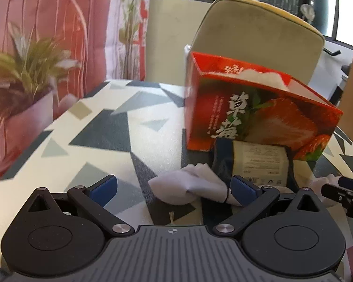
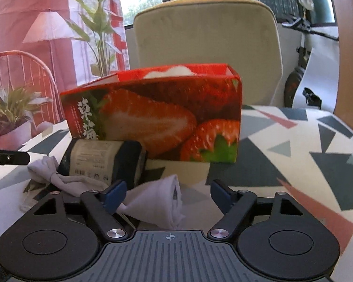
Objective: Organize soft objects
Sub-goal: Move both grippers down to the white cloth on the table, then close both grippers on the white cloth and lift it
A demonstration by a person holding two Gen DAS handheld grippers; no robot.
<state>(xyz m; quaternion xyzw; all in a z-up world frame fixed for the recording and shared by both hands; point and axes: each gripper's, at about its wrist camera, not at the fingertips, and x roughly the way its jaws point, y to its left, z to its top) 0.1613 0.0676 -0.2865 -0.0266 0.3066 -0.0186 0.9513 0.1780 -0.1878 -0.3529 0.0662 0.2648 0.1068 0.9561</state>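
A pale grey sock (image 1: 188, 183) lies crumpled on the patterned tablecloth, one end of it between the pads of my left gripper (image 1: 174, 188), which is open. Its other end (image 2: 157, 202) lies between the pads of my right gripper (image 2: 168, 196), also open; only the left pad is near the cloth. Just behind the sock a dark rolled bundle with a paper label (image 1: 258, 164) (image 2: 106, 159) leans against a red strawberry-print box (image 1: 258, 108) (image 2: 157, 115). Something white and soft (image 2: 169, 71) shows over the box's rim. The right gripper's tip (image 1: 341, 192) enters at the right edge.
The table (image 1: 106, 129) (image 2: 294, 141) carries a cloth of grey, white and pink triangles. A beige padded chair (image 1: 258, 35) (image 2: 207, 47) stands behind the box. A potted plant (image 1: 23, 75) (image 2: 11, 112) and a red wire chair (image 2: 23, 70) are at the left.
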